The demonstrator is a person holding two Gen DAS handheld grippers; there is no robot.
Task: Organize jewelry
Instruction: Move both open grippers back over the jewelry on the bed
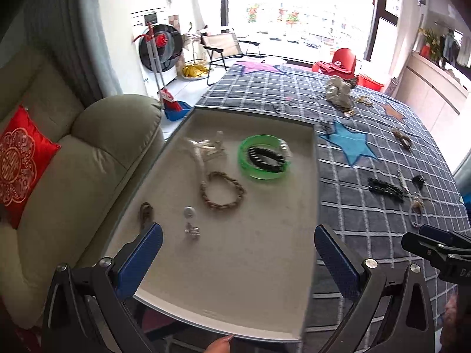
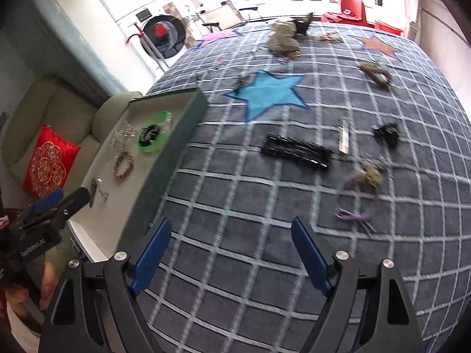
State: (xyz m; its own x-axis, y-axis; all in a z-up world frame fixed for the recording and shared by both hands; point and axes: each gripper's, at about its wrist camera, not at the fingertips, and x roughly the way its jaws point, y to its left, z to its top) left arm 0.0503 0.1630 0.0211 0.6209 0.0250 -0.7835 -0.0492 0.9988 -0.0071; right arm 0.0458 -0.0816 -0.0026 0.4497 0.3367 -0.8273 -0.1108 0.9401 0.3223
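Observation:
A grey tray (image 1: 253, 264) lies on the left of the checked cloth and holds a green bangle (image 1: 265, 158), a black comb clip (image 1: 266, 158), a braided bracelet (image 1: 222, 191), a silver charm (image 1: 190, 220) and a clear piece (image 1: 206, 147). My left gripper (image 1: 238, 253) is open and empty above the tray. My right gripper (image 2: 232, 253) is open and empty over the cloth, short of a black hair clip (image 2: 295, 151), a purple cord with a charm (image 2: 359, 197) and a silver bar (image 2: 343, 135). The tray also shows in the right wrist view (image 2: 164, 158).
More jewelry lies scattered further out on the cloth (image 2: 235, 206): a brown bracelet (image 2: 376, 73), a black piece (image 2: 387, 132), a grey crumpled pouch (image 2: 282, 38). A sofa (image 1: 73, 170) with a red cushion (image 1: 20, 164) stands left of the tray.

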